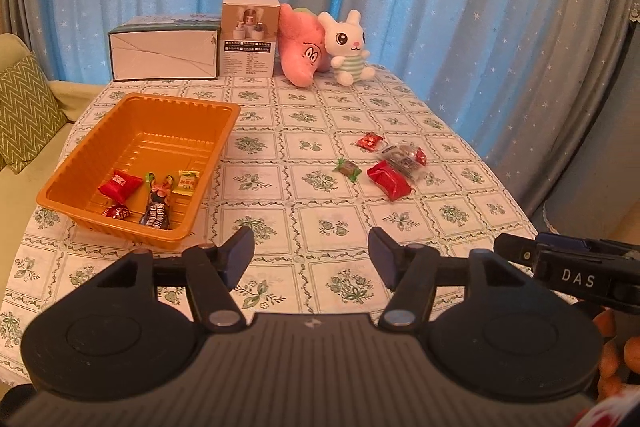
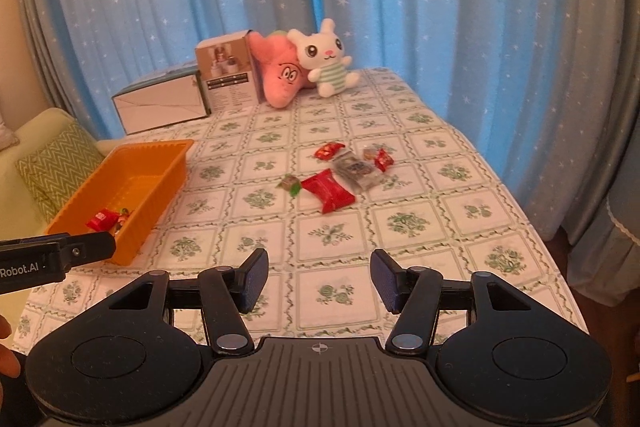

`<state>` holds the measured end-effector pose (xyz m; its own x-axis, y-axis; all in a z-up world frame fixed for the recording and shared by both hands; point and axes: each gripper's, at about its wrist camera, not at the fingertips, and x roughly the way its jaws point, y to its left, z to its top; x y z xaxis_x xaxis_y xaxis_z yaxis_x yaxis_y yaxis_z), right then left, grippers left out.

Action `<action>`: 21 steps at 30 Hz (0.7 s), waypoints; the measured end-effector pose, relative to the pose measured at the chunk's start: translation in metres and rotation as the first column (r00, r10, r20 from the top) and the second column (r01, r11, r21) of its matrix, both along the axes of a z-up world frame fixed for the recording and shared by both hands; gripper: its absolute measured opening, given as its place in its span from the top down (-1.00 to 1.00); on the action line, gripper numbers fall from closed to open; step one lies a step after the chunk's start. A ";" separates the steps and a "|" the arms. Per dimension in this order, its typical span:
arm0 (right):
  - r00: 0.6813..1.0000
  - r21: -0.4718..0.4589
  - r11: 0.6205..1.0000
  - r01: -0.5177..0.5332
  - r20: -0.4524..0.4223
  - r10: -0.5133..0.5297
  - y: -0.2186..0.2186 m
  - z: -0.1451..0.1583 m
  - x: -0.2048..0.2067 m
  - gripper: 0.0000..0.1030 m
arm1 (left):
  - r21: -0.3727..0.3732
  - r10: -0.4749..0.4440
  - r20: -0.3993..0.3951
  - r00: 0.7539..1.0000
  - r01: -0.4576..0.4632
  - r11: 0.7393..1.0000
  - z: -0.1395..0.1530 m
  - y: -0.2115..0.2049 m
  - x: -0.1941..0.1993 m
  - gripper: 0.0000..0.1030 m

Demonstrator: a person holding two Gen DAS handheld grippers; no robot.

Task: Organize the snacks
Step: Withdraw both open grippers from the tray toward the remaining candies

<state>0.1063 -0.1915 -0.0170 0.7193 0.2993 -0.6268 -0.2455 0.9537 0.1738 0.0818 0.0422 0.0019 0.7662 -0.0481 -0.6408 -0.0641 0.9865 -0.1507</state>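
Observation:
An orange tray (image 1: 224, 139) (image 2: 168, 163) stands on the left of the table and holds several wrapped snacks: a red packet (image 1: 119, 184), a small red candy (image 1: 116, 212), a dark bar (image 1: 157, 213) and a yellow candy (image 1: 188, 183). More snacks lie loose on the cloth to the right: a red packet (image 1: 390, 179) (image 2: 329, 191), a green-ended candy (image 1: 347, 169) (image 2: 290, 183), a clear packet (image 1: 402, 159) (image 2: 356, 169) and a small red candy (image 1: 370, 141) (image 2: 329, 149). My left gripper (image 1: 311, 255) is open and empty, just right of the tray's near corner. My right gripper (image 2: 319, 281) is open and empty, well short of the loose snacks.
At the back of the table stand a white flat box (image 1: 164, 53), a brown product box (image 1: 250, 35), a pink plush (image 1: 302, 49) and a white rabbit plush (image 1: 348, 45). Blue star curtains hang behind. A sofa with a green cushion (image 1: 24, 111) is at the left. The table edge falls away on the right.

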 end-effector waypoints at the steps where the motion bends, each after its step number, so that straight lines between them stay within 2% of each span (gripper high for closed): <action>1: 1.000 0.001 1.000 0.005 -0.001 -0.005 -0.003 0.000 0.000 -0.17 | 0.000 -0.006 -0.002 1.000 0.006 1.000 -0.001 -0.002 0.000 -0.16; 21: 0.999 -0.008 0.999 0.041 -0.031 -0.041 -0.021 -0.012 0.002 -0.22 | 0.026 -0.074 -0.028 0.997 0.074 0.997 -0.015 -0.027 0.005 -0.16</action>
